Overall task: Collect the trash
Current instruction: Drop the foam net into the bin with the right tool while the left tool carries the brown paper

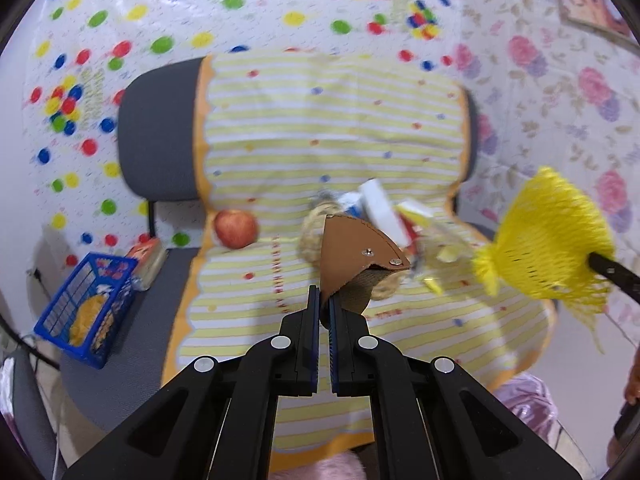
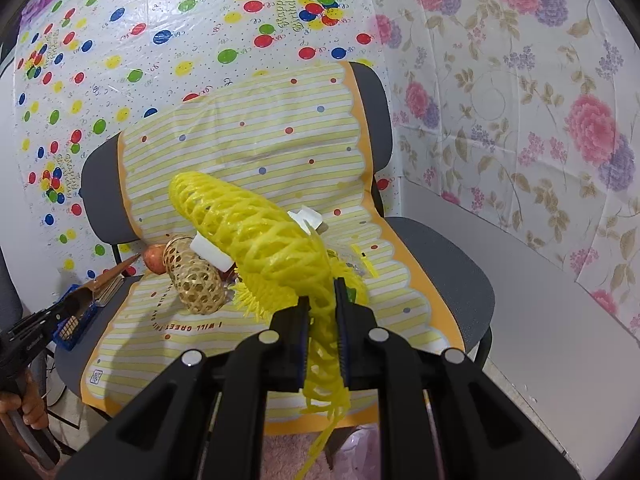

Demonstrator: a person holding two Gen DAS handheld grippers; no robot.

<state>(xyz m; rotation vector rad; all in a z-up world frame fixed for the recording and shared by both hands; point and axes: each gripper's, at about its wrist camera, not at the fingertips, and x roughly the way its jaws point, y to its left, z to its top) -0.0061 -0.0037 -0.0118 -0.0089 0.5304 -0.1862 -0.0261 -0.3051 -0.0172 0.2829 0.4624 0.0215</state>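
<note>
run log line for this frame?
left gripper: shut on brown flap | right gripper: shut on yellow net | trash pile, apple: on chair

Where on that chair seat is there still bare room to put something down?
The front of the striped cloth, between the wicker basket and the seat's front edge, lies bare, as does its right side. The back of the seat is crowded: apple, basket and wrappers. The blue basket fills the left edge.

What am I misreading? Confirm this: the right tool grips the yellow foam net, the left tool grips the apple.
One slip: the left tool grips a brown leather piece, not the apple, which lies untouched on the chair, as the left wrist view shows. The right tool does grip the yellow foam net.
</note>
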